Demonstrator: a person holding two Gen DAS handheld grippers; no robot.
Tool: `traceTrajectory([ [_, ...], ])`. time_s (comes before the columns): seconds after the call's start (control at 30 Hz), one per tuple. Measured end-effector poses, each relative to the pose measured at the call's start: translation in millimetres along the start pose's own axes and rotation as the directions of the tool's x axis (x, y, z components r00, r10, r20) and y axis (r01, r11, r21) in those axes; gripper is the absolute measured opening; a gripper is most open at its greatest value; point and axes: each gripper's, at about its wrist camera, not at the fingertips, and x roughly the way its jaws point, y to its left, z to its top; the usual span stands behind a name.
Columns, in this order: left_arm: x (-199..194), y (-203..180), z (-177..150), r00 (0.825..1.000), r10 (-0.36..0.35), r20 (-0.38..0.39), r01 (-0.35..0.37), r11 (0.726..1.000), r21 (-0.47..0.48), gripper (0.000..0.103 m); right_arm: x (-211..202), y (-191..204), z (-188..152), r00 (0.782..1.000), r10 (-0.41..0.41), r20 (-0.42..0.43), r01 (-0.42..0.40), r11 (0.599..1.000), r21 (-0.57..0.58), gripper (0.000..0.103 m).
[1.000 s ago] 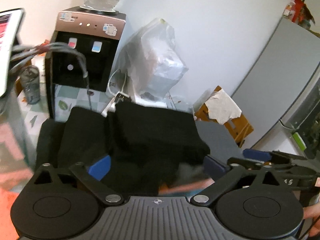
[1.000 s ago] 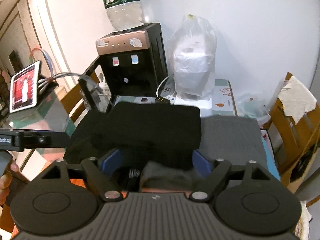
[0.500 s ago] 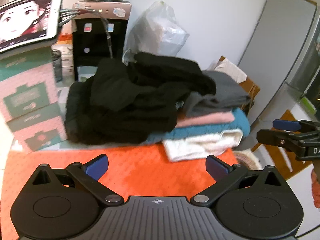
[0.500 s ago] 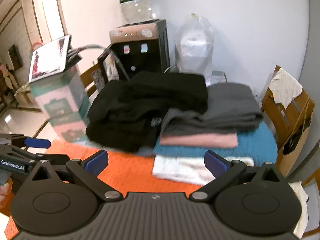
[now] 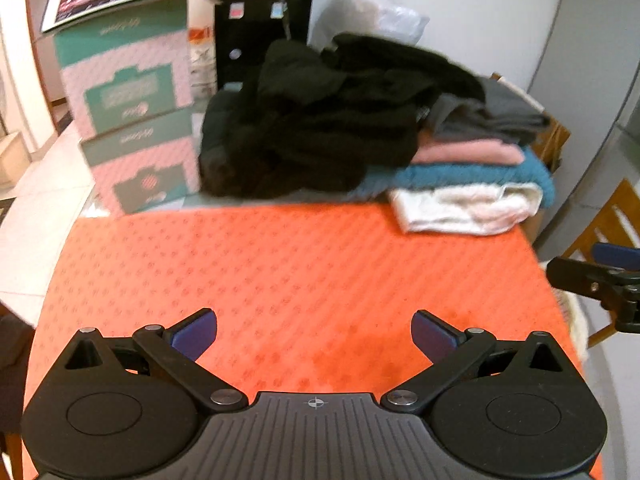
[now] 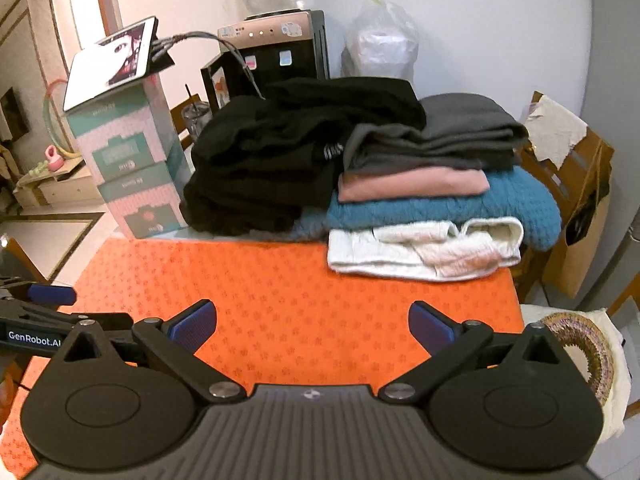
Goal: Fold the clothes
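A stack of folded clothes sits at the far edge of the orange mat (image 5: 280, 272): a black garment (image 5: 320, 120) on top at the left, then grey (image 6: 452, 136), pink (image 6: 412, 184), teal (image 6: 440, 208) and white (image 6: 424, 248) pieces. My left gripper (image 5: 314, 330) is open and empty above the near part of the mat. My right gripper (image 6: 312, 322) is open and empty too, over the mat (image 6: 280, 300). Each gripper shows at the edge of the other's view.
Pink and teal boxes (image 6: 132, 168) with a tablet (image 6: 116, 60) on top stand at the back left. A water dispenser (image 6: 276, 56) and a plastic bag (image 6: 380, 44) are behind the clothes. A wooden chair (image 6: 576, 184) stands at the right.
Both grippers have pulled back from the black garment on the stack toward the near side of the mat, open and empty. The black garment stays on the pile.
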Motion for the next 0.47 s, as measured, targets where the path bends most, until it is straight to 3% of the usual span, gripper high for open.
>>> traceTrajectory([
  [0.23,3.1,-5.2,-30.3,0.999,0.039,-0.021,-0.038,0.999,0.033,0.103,4.8,12.7,-36.5,0.999,-0.011,-0.03,0.012,1.0,0.013,0.103],
  [0.47,1.2,-12.4,-39.9,0.998,0.053,-0.018,-0.052,0.997,0.055,0.103,-0.2,16.3,-53.6,0.999,-0.031,-0.032,0.032,0.999,0.021,0.103],
])
